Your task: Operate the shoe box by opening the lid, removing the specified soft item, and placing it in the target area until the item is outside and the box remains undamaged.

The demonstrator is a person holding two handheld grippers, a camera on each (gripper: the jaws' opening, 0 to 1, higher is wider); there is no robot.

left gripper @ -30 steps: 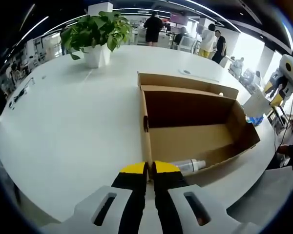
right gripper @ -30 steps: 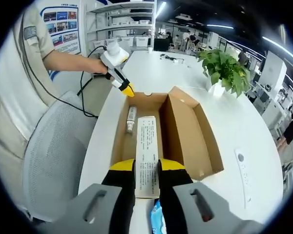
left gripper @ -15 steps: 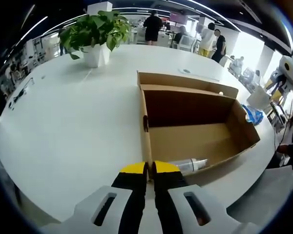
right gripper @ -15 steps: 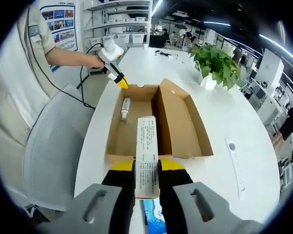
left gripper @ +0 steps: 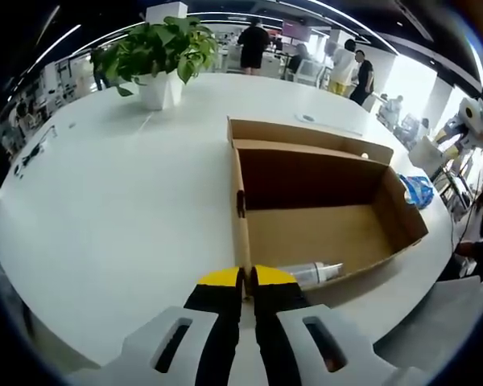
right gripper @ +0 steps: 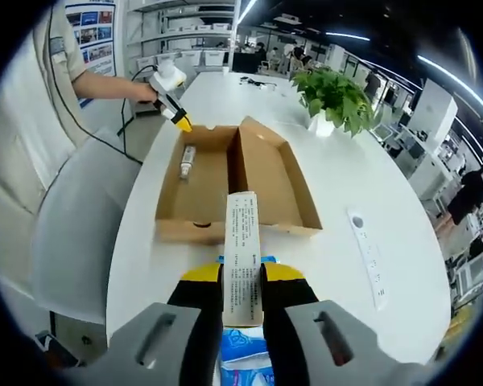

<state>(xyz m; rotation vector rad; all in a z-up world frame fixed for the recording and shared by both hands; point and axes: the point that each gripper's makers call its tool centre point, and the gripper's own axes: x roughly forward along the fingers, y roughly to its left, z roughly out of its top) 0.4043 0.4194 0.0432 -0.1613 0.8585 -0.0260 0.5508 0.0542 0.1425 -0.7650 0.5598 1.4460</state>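
Observation:
An open brown shoe box (left gripper: 322, 201) lies on the white table (left gripper: 121, 201), with a small clear bottle (left gripper: 310, 273) inside along the near wall. My left gripper (left gripper: 245, 277) is shut on the box's near corner wall. In the right gripper view the box (right gripper: 262, 173) lies ahead with the bottle (right gripper: 187, 161) in it, and the left gripper (right gripper: 179, 123) pinches its far end. My right gripper (right gripper: 241, 277) is shut on a soft blue-and-white pack (right gripper: 243, 354) with a long white label, held above the table short of the box. That pack (left gripper: 419, 190) hangs past the box's far end.
A potted plant (left gripper: 157, 52) stands at the far side of the table. A slim white remote (right gripper: 364, 257) lies right of the box. A grey chair (right gripper: 72, 233) and a person (right gripper: 32, 104) are at the table's left edge. Several people stand in the background.
My right gripper has drawn back from the box with the pack, which now hangs outside it over the table. The left gripper and the box have stayed put.

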